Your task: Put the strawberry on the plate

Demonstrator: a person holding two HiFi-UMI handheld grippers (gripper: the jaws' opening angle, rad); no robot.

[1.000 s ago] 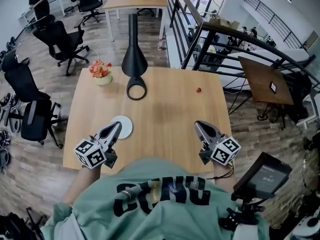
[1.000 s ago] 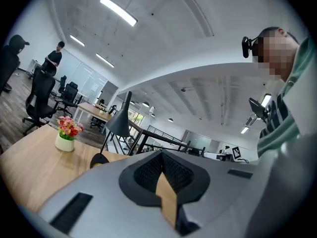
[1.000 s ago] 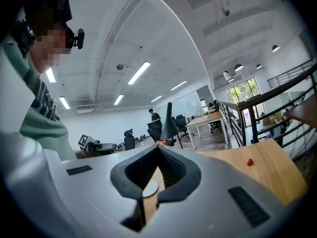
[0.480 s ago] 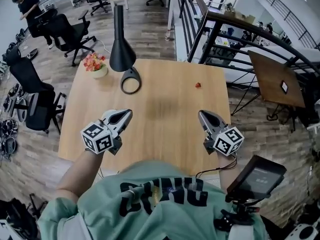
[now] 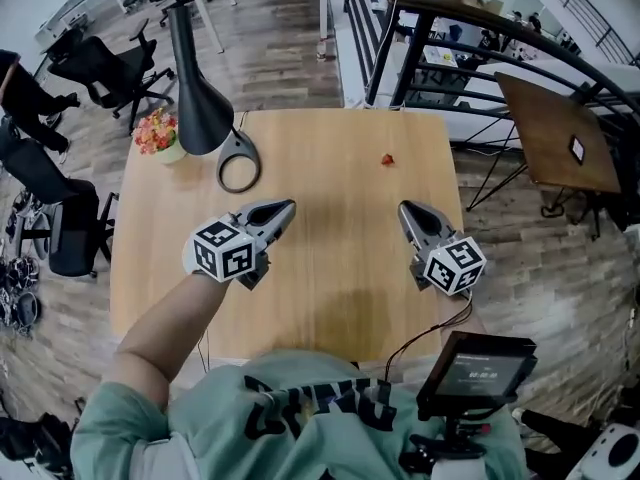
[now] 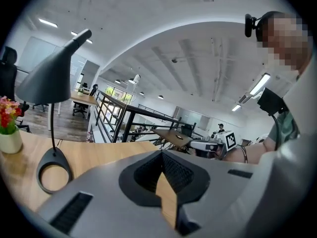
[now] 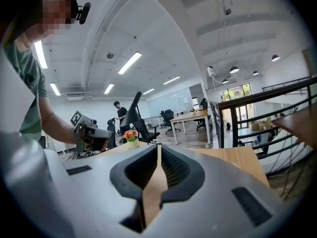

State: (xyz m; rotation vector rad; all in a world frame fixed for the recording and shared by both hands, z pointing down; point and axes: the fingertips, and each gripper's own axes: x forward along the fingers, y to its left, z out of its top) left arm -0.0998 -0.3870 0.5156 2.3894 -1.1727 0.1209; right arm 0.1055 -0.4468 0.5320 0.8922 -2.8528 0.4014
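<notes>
A small red strawberry lies on the wooden table at the far right. No plate shows in any view now. My left gripper hovers over the table's left middle, jaws shut and empty, pointing right. My right gripper is at the right, a short way nearer than the strawberry, shut with nothing in it. In the left gripper view the left gripper's tips meet over bare wood. The right gripper's tips also meet in the right gripper view.
A black lamp with a ring base stands at the table's far left, beside a flower pot. Office chairs stand left of the table. A railing and another desk lie beyond on the right.
The left gripper has moved forward and to the right, and the white plate seen beside it earlier no longer shows. The right gripper has edged forward. Both stayed shut.
</notes>
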